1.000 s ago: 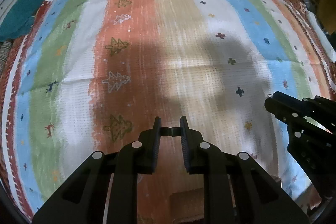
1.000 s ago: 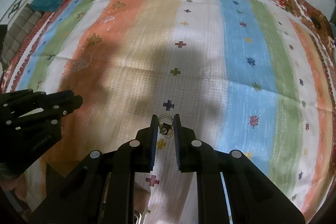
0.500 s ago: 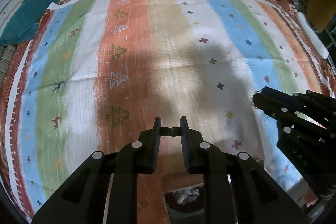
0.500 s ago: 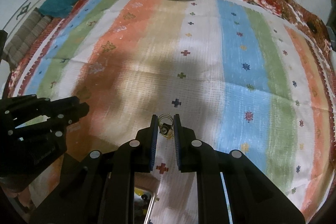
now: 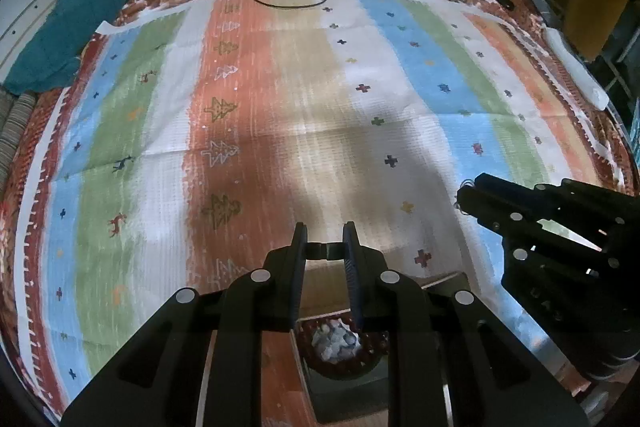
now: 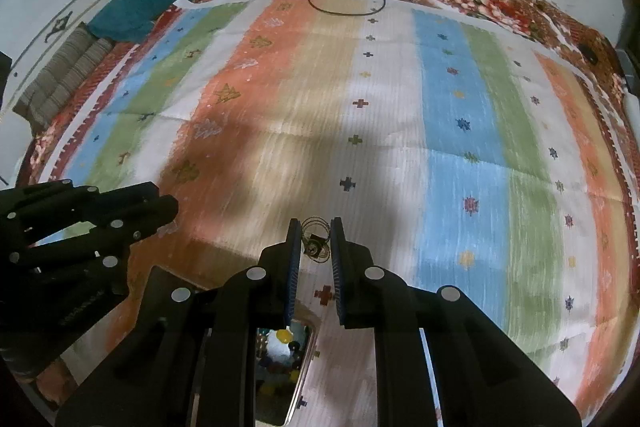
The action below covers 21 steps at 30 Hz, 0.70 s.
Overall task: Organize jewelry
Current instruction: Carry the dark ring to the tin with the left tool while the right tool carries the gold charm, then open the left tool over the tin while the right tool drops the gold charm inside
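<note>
Both tongs are rising from the striped woven cloth (image 6: 460,131) since a second ago: the right tongs (image 6: 313,247), jaws slightly parted, are pinching a small wire-ringed trinket (image 6: 314,241) while the left tongs (image 5: 325,251), narrowly parted and gripping a small dark piece (image 5: 325,251), are revealing the open jewelry box (image 5: 340,343) at bottom centre, likely the destination.

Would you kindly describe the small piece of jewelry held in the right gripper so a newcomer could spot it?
Start from the striped rug, then find the right gripper low in the right wrist view. Between its fingers hangs the jewelry piece: thin wire loops around a small dark centre, the only item held above the rug.

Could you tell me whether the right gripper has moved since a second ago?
Yes. The right gripper, holding the wire jewelry piece, has pulled back toward the near edge: the dark blue cross is now farther ahead.
</note>
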### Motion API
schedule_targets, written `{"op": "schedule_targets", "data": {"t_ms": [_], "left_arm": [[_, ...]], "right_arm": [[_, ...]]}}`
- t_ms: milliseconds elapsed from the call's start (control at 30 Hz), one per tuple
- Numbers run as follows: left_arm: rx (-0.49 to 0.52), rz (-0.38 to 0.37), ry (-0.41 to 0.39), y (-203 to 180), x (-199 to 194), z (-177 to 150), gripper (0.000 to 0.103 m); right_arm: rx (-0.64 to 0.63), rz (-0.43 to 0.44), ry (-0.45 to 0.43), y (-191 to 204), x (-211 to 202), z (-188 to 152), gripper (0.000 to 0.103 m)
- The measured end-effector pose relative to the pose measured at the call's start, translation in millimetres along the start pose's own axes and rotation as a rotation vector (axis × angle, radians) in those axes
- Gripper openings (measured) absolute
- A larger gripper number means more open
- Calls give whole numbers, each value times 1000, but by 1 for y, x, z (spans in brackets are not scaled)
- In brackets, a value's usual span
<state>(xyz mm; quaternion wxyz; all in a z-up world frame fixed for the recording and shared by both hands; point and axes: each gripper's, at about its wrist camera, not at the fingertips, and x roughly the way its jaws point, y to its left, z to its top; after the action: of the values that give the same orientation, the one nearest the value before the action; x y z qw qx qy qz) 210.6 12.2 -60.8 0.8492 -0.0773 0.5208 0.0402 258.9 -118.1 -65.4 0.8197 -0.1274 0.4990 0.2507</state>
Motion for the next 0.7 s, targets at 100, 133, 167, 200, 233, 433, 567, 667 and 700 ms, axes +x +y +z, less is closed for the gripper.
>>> {"op": "schedule_targets", "data": {"t_ms": [100, 133, 167, 200, 233, 433, 567, 667, 700], "left_arm": [[0, -6, -4, 0, -4, -5, 18], [1, -6, -5, -1, -5, -6, 18], [0, -6, -7, -1, -6, -8, 18], [0, -8, -10, -1, -8, -9, 18], [-1, -10, -12, -1, -10, -11, 18], [11, -14, -31, -5, -21, -19, 18], [23, -15, -40, -10, -27, -25, 18], [25, -18, -48, -11, -31, -29, 18], [25, -19, -51, -11, -33, -31, 18]], "right_arm": [[-2, 3, -8, 3, -5, -4, 16], [-3, 5, -10, 4, -6, -5, 16], [-5, 7, -13, 5, -8, -6, 16], [-8, 8, -17, 7, -10, -7, 16], [-10, 10, -20, 8, -12, -9, 16], [-23, 19, -35, 13, -22, -16, 16], [-22, 23, -46, 14, -27, -20, 16], [-23, 25, -48, 14, -30, -24, 16], [-27, 26, -48, 15, -31, -26, 16]]}}
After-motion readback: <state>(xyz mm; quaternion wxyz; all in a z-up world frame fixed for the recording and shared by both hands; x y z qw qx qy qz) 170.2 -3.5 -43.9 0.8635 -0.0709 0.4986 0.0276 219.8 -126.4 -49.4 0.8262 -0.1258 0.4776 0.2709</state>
